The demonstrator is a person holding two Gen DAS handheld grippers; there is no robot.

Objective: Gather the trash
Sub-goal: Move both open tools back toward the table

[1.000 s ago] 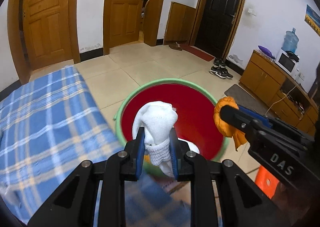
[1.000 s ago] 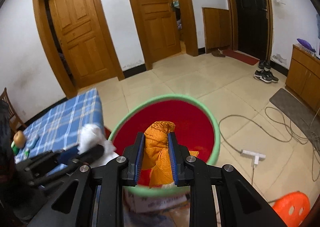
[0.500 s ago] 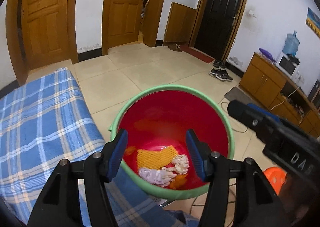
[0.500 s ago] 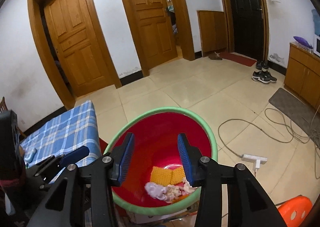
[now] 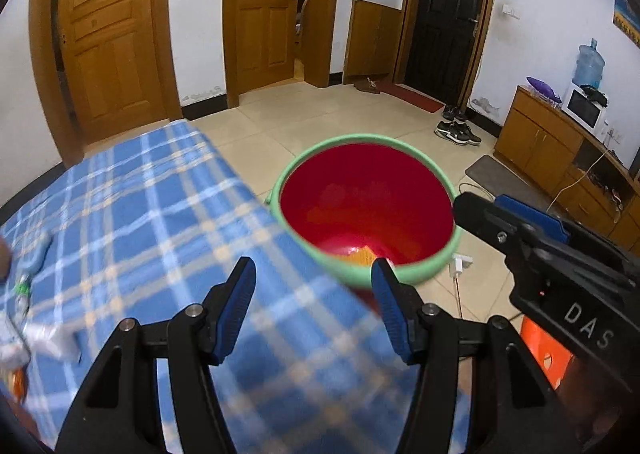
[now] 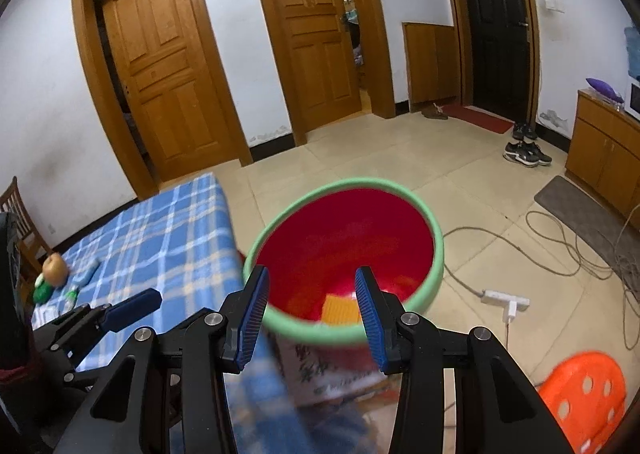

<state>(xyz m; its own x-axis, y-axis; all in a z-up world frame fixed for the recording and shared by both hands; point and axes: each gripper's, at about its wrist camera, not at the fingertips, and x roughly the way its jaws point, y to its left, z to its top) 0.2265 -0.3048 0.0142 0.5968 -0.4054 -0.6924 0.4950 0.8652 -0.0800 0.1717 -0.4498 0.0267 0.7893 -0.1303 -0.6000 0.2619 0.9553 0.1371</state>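
Tools both empty: left tool (image 5: 312, 308) and right tool (image 6: 310, 308) with fingers spread apart, nothing between them. Bin (image 6: 434, 254), red inside with green rim, just beside surface (image 5: 160, 214); orange piece (image 6: 340, 308) visible at bottom, rest blurred. Task judged partly done. Left on surface: small items at far corner (image 6: 54, 278), likely next for collection. Kind of each unclear.

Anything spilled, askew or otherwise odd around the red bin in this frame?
Nothing stands out. The red bin sits upright beside the blue plaid cloth, with an orange-yellow item at its bottom and nothing visibly spilled nearby. Both the left tongs and right tongs are open and empty. A loose cable lies on the floor.
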